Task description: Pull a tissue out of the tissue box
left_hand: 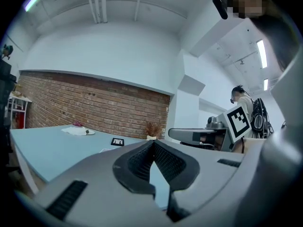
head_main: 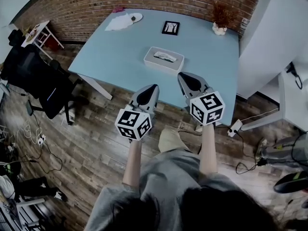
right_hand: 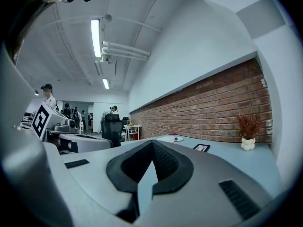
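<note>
Two grippers are held short of the worktop (head_main: pixel 207 52), left gripper (head_main: pixel 153 87) and right gripper (head_main: pixel 185 76), and both sets of fingers are pressed together with nothing caught between them. The tissue box (head_main: pixel 150 61) is seen mid-worktop, just ahead, untouched. Trouble could be expected if the light box is left unsteadied: it may be lifted along with the sheet, and a shallow pinch could tear it. A crumpled tissue (head_main: pixel 164 57) is shown poking from the box's top slot; at the far edge, a dried plant (head_main: pixel 222 12) is held in a small white pot (head_main: pixel 219 30).
</note>
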`<control>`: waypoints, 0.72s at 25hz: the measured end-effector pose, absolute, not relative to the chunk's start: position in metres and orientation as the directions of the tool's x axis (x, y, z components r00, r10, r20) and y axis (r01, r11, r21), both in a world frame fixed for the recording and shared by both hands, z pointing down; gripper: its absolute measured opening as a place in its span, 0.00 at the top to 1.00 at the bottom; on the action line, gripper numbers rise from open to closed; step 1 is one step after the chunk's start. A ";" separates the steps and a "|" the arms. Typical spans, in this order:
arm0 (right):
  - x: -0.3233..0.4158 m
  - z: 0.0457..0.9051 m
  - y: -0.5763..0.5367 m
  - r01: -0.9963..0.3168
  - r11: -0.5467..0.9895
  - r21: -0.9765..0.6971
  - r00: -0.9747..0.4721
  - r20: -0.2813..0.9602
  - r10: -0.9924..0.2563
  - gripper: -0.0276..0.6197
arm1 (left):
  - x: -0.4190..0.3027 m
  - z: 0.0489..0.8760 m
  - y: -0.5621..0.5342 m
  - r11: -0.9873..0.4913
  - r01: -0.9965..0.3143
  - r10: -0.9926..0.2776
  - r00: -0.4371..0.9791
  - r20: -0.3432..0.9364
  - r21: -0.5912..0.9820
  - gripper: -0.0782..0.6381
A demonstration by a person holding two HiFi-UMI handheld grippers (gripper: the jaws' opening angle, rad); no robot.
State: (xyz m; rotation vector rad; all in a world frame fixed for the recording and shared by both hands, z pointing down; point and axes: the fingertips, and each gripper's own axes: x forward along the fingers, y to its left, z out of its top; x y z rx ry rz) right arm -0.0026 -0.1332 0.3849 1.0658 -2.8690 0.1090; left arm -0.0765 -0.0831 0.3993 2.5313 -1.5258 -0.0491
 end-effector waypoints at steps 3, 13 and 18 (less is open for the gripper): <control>-0.006 0.385 -0.148 -0.653 0.757 -0.030 -0.755 0.102 -0.648 0.96 | -0.082 0.400 -0.098 -0.450 -0.875 -0.882 0.467 0.067 0.178 0.89; -0.011 0.383 -0.200 -0.653 0.757 -0.030 -0.754 0.114 -0.646 0.96 | -0.102 0.396 -0.133 -0.420 -0.888 -0.897 0.437 0.064 0.186 0.89; -0.016 0.392 -0.200 -0.645 0.764 -0.029 -0.760 0.131 -0.636 0.96 | -0.111 0.399 -0.141 -0.404 -0.895 -0.904 0.422 0.064 0.189 0.89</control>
